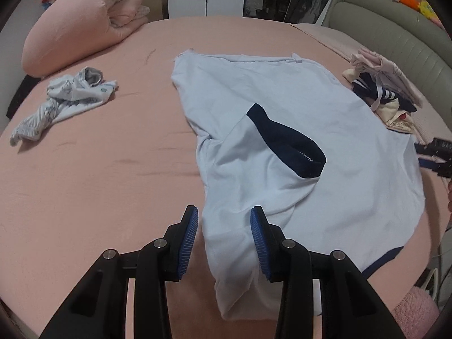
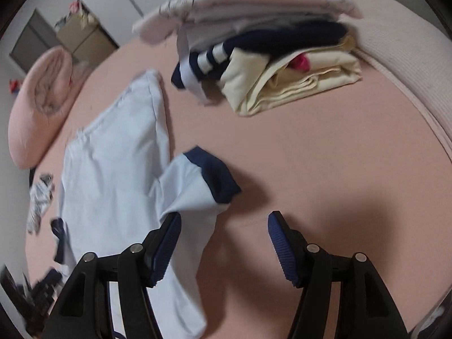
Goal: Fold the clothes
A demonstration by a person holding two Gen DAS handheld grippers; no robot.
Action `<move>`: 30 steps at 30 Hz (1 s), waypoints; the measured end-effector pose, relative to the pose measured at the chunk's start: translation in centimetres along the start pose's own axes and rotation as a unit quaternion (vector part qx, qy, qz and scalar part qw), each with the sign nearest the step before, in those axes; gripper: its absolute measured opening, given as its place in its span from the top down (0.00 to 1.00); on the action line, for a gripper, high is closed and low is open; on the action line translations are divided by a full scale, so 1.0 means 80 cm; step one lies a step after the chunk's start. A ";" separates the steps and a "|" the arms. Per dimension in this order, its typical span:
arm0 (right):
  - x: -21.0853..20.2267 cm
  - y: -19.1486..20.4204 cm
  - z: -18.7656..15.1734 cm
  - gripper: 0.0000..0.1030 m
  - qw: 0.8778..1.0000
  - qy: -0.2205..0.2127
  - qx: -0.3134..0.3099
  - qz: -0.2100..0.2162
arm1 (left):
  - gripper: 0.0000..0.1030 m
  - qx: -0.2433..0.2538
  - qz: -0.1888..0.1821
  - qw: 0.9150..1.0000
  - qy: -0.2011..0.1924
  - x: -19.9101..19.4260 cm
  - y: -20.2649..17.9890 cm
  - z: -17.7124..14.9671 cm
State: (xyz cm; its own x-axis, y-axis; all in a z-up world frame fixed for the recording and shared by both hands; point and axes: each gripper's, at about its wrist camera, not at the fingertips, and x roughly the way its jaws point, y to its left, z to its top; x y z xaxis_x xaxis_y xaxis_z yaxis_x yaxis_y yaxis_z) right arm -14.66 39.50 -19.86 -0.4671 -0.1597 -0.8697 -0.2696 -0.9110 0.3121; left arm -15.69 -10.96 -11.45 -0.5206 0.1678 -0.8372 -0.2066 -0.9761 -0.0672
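Right wrist view smeared with motion blur, folded stack point(image 2: 268, 56) soft-edged, crumpled patterned garment point(image 2: 39, 200) too blurred to identify, pale blue shirt point(image 1: 282, 141) tucked behind the left gripper point(image 1: 224, 240), right gripper point(image 1: 436, 155) clipped by the frame edge

Both the left gripper point(image 1: 223, 212) and the right gripper point(image 2: 224, 217) are black plastic, with ribbed blue pads on their fingers point(image 1: 188, 243) (silver round screws at the joints).
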 end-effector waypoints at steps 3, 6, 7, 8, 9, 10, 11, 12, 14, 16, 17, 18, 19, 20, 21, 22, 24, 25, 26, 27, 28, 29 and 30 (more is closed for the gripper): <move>0.024 0.002 -0.003 0.37 0.999 0.029 -0.012 -0.013 | 0.66 -0.009 0.005 1.000 0.010 0.006 0.005 -0.003; 0.035 0.010 -0.002 0.69 0.999 0.016 -0.031 -0.014 | 0.66 -0.002 0.011 1.000 0.012 0.008 -0.001 -0.008; 0.035 0.015 0.000 0.93 0.999 0.008 -0.042 -0.014 | 0.66 0.001 0.011 1.000 0.013 0.008 -0.003 -0.010; 0.035 0.021 0.002 0.94 0.999 0.004 -0.051 -0.004 | 0.66 0.002 0.011 1.000 0.014 0.009 -0.004 -0.013; 0.033 0.027 0.005 0.94 0.998 0.003 -0.058 0.012 | 0.65 0.003 0.011 1.000 0.016 0.009 -0.005 -0.016; 0.034 0.031 0.009 0.94 0.998 0.000 -0.066 0.022 | 0.65 0.002 0.011 1.000 0.018 0.011 -0.006 -0.018; 0.034 0.035 0.012 0.94 0.997 -0.004 -0.075 0.028 | 0.65 0.000 0.010 1.000 0.020 0.012 -0.005 -0.020; 0.030 0.041 0.014 0.94 0.996 -0.010 -0.084 0.033 | 0.65 -0.001 0.011 1.000 0.021 0.012 -0.005 -0.021; 0.019 0.053 0.017 0.94 0.995 -0.026 -0.093 0.040 | 0.65 -0.002 0.010 1.000 0.020 0.011 -0.005 -0.022; 0.011 0.068 0.013 0.94 0.993 -0.031 -0.107 0.049 | 0.65 -0.001 0.009 1.000 0.021 0.011 -0.005 -0.021; 0.007 0.080 0.009 0.94 0.991 -0.032 -0.123 0.051 | 0.65 0.000 0.009 1.000 0.021 0.012 -0.005 -0.021; 0.005 0.096 0.003 0.94 0.988 -0.030 -0.144 0.055 | 0.65 0.002 0.010 1.000 0.022 0.012 -0.005 -0.020; 0.006 0.115 -0.003 0.94 0.983 -0.026 -0.169 0.061 | 0.65 0.003 0.010 1.000 0.022 0.012 -0.005 -0.020; 0.010 0.133 -0.010 0.94 0.978 -0.018 -0.195 0.067 | 0.65 0.003 0.009 1.000 0.021 0.012 -0.005 -0.019; 0.017 0.147 -0.017 0.94 0.974 -0.003 -0.216 0.068 | 0.65 0.002 0.009 1.000 0.021 0.012 -0.005 -0.019; 0.029 0.158 -0.023 0.94 0.970 0.018 -0.233 0.061 | 0.65 0.001 0.008 1.000 0.021 0.012 -0.004 -0.019; 0.064 0.174 -0.036 0.94 0.964 0.065 -0.252 0.050 | 0.65 -0.002 0.007 1.000 0.022 0.012 -0.003 -0.019; 0.078 0.176 -0.041 0.93 0.962 0.081 -0.257 0.043 | 0.65 -0.003 0.006 1.000 0.022 0.012 -0.003 -0.020; 0.078 0.179 -0.042 0.91 0.961 0.079 -0.262 0.045 | 0.65 -0.004 0.004 1.000 0.022 0.012 -0.003 -0.021; 0.068 0.183 -0.041 0.89 0.960 0.069 -0.264 0.057 | 0.65 -0.006 0.000 1.000 0.023 0.012 -0.003 -0.021; 0.057 0.187 -0.040 0.88 0.959 0.062 -0.268 0.072 | 0.65 -0.007 -0.006 1.000 0.025 0.013 -0.004 -0.021; 0.044 0.190 -0.039 0.81 0.955 0.059 -0.274 0.094 | 0.65 -0.007 -0.012 1.000 0.026 0.014 -0.006 -0.020; 0.032 0.192 -0.039 0.77 0.951 0.058 -0.281 0.117 | 0.65 -0.005 -0.019 0.999 0.025 0.014 -0.009 -0.018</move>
State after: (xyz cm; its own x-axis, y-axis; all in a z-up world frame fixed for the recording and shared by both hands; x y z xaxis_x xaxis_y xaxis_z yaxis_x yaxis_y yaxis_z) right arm -17.36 23.91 -18.46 -0.3546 -0.3947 -0.8476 0.3387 -0.8992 0.2770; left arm -14.95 -10.24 -13.13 -0.4695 0.1988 -0.8602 -0.2169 -0.9704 -0.1059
